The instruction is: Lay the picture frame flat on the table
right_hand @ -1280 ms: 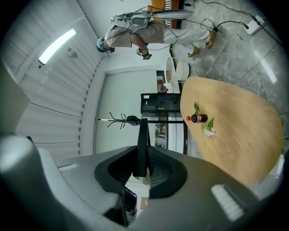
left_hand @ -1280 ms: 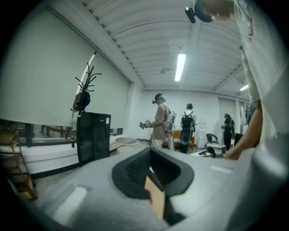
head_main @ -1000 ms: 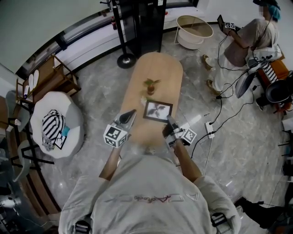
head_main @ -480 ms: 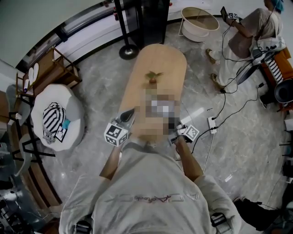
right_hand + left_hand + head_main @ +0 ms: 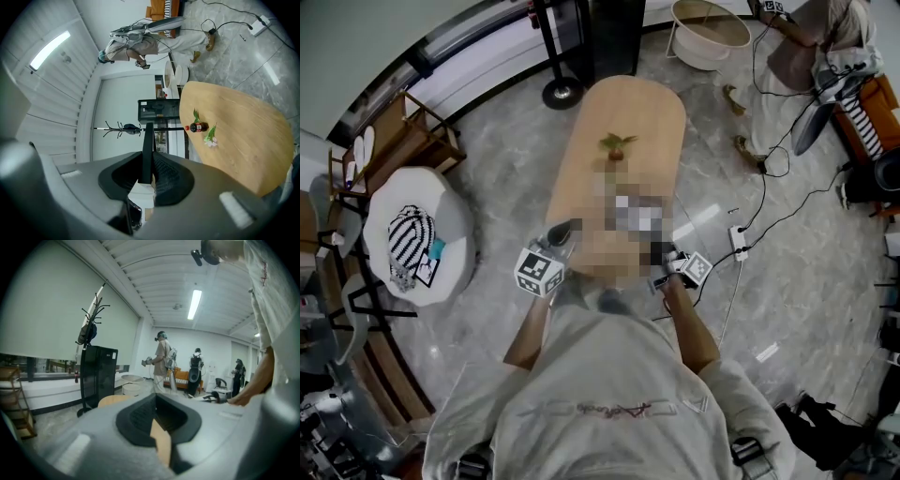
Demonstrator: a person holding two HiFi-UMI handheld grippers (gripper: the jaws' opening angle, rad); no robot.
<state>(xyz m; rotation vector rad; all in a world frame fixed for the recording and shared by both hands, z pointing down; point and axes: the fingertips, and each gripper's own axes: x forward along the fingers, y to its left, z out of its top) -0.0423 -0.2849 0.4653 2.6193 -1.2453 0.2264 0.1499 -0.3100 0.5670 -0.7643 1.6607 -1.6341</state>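
The dark picture frame [image 5: 148, 140] shows edge-on in the right gripper view, standing up between the jaws of my right gripper [image 5: 149, 161], which is shut on it. In the head view that gripper [image 5: 660, 253] is at the near right of the wooden table [image 5: 619, 112], and a blurred patch covers the frame there. My left gripper [image 5: 559, 234] is at the table's near left edge, apart from the frame. In its own view the left gripper [image 5: 159, 405] has its jaws together, with only a tan sliver in the slit.
A small bottle with a sprig [image 5: 617, 145] stands mid-table. A white pouf [image 5: 417, 248] and wooden rack [image 5: 403, 150] are on the left. A coat stand base [image 5: 562, 92], a black cabinet [image 5: 614, 37] and a round basket [image 5: 711, 33] lie beyond. A power strip [image 5: 738, 242] and cables are on the right floor.
Both grippers have sunk a little over the table's near end. The right one still grips the frame. A blurred patch now covers the frame in the head view.
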